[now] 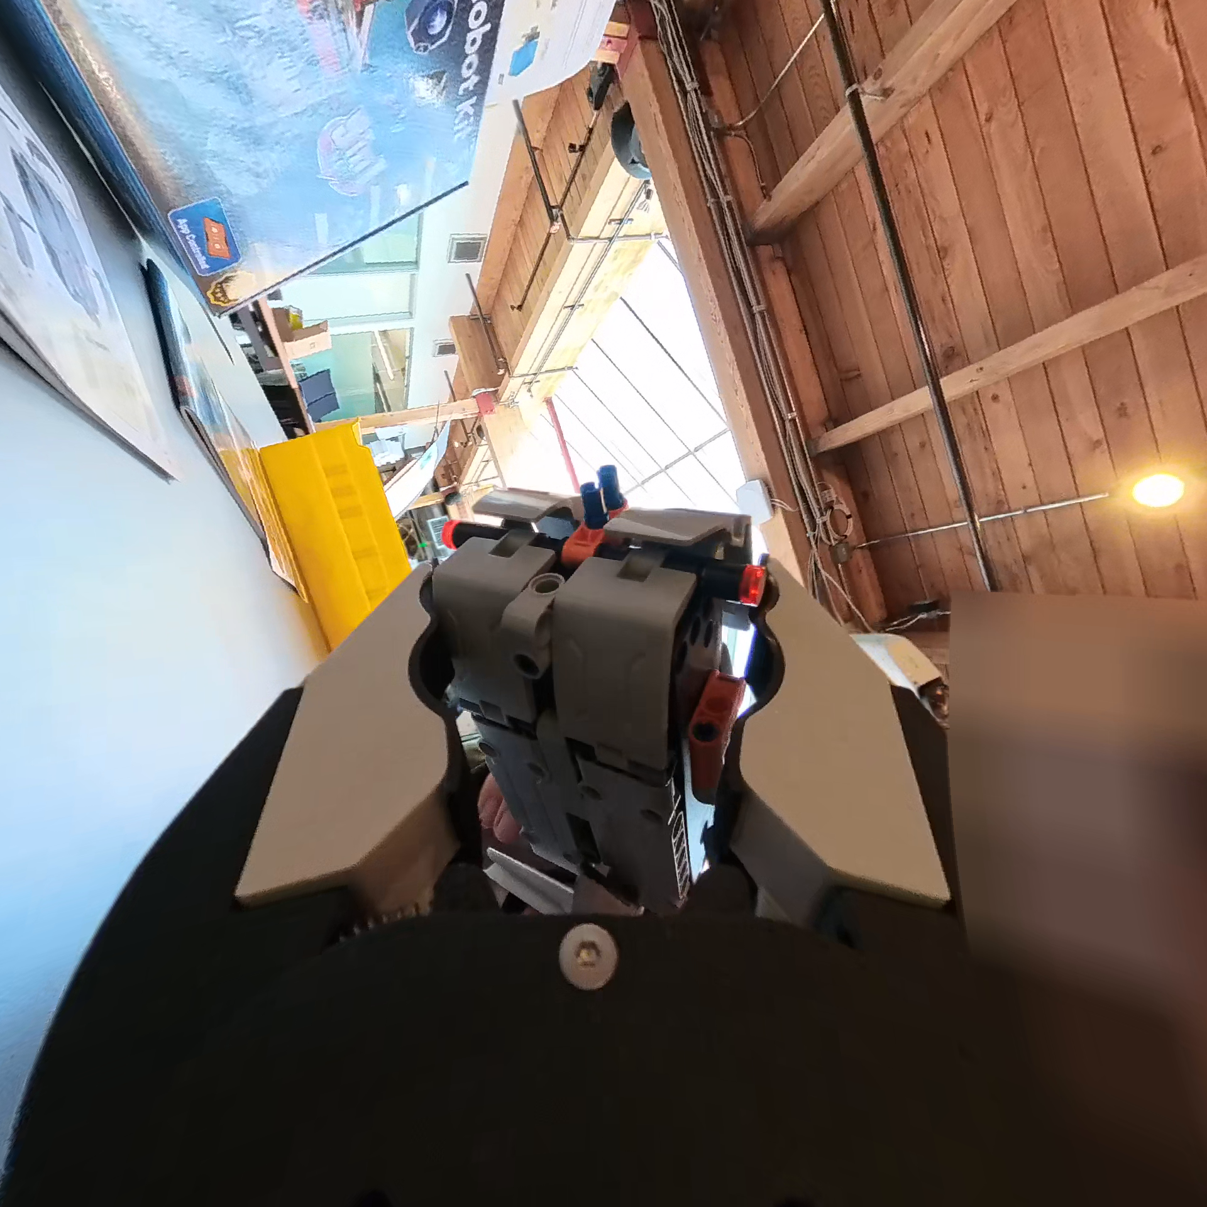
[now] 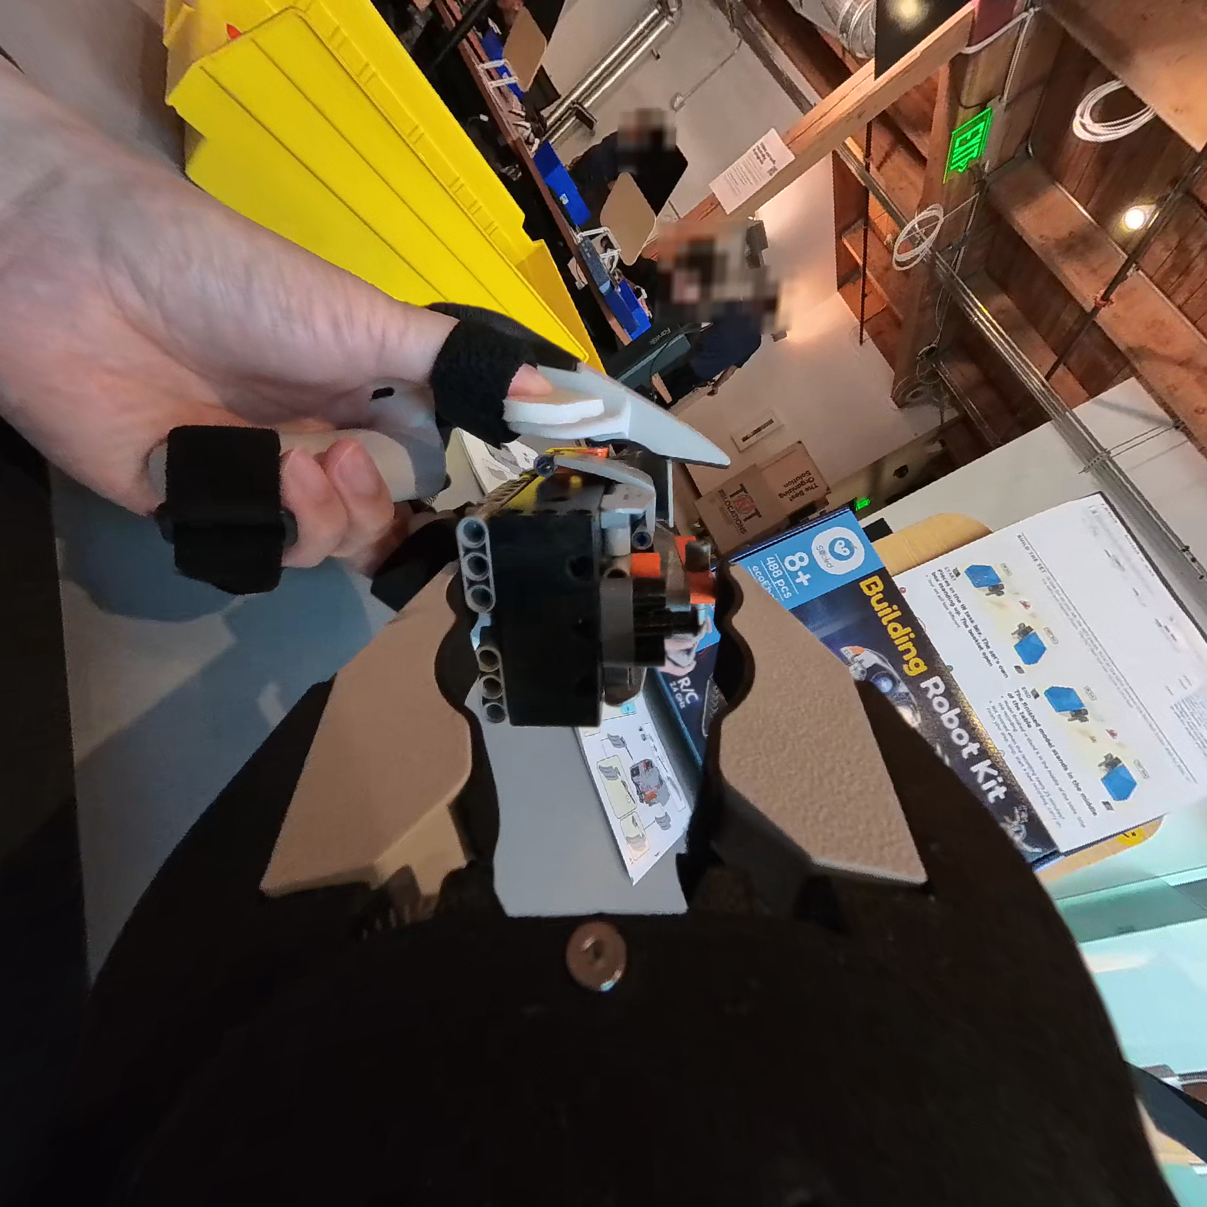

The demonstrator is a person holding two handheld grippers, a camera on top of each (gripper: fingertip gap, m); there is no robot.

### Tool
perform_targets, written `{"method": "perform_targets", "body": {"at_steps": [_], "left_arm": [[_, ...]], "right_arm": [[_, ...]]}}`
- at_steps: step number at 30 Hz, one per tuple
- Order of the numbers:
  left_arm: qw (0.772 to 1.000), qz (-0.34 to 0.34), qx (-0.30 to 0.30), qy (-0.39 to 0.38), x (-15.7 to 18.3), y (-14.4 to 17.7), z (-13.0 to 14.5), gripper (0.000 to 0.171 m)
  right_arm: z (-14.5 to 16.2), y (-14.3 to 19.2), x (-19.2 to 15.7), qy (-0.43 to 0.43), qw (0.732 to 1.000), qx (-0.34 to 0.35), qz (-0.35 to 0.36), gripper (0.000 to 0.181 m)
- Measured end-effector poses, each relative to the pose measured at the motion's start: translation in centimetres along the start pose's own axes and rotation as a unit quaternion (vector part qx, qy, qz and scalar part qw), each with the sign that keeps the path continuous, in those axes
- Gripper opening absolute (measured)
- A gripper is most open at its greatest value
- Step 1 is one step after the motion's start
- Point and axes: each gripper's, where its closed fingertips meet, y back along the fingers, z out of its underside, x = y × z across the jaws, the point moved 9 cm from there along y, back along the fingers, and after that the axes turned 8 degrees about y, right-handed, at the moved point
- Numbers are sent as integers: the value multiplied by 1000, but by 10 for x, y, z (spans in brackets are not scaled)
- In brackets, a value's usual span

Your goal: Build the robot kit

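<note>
My left gripper [image 1: 594, 646] is shut on a grey building-brick model [image 1: 575, 659] with orange-red parts and blue pins [image 1: 597, 499] at its far end; it is held up in the air, facing the wooden ceiling. My right gripper [image 2: 588, 627] is shut on a black block [image 2: 548, 620] with grey holed beams [image 2: 475, 562] and orange pieces [image 2: 653, 565]. In the right wrist view a hand [image 2: 163, 313] holds the left gripper [image 2: 627, 424], whose grey finger lies over the far part of that same brick assembly.
A yellow bin [image 2: 339, 150] [image 1: 333, 522] stands on the table beyond the model. A blue kit box [image 2: 914, 686] [image 1: 294, 117] and printed instruction sheets [image 2: 1071, 653] [image 2: 640, 784] lie on the white table [image 1: 98, 653]. People sit far back, blurred.
</note>
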Motion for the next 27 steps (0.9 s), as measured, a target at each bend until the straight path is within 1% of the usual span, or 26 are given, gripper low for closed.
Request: {"method": "perform_targets", "body": {"at_steps": [4, 9, 12, 17, 19, 21, 23, 25, 27], "left_arm": [[1000, -2, -1, -16, 2, 0, 1, 91], [1000, -10, 8, -2, -2, 1, 2, 91], [1000, -10, 10, 10, -6, 2, 3, 91], [1000, -17, 18, -2, -4, 3, 1, 91], [999, -22, 15, -25, 1, 2, 0, 90], [996, -45, 14, -74, 9, 2, -3, 90], [990, -61, 8, -127, 18, 3, -4, 90], [984, -60, 0, -169, 28, 3, -5, 90], [977, -66, -3, -203, 36, 5, -8, 90]], "right_arm": [[1, 0, 1, -13, 1000, 0, -5, 71], [6, 0, 3, -35, 999, 6, -26, 70], [6, 0, 2, -39, 999, 7, -27, 70], [7, -2, 1, -43, 999, 2, -29, 71], [7, -3, 0, -56, 998, 11, -16, 72], [11, -5, -1, -59, 998, 3, -12, 73], [16, -8, -3, -99, 995, -9, -31, 77], [22, -9, -3, -146, 988, -17, -55, 77], [28, -8, -3, -159, 985, -28, -63, 76]]}}
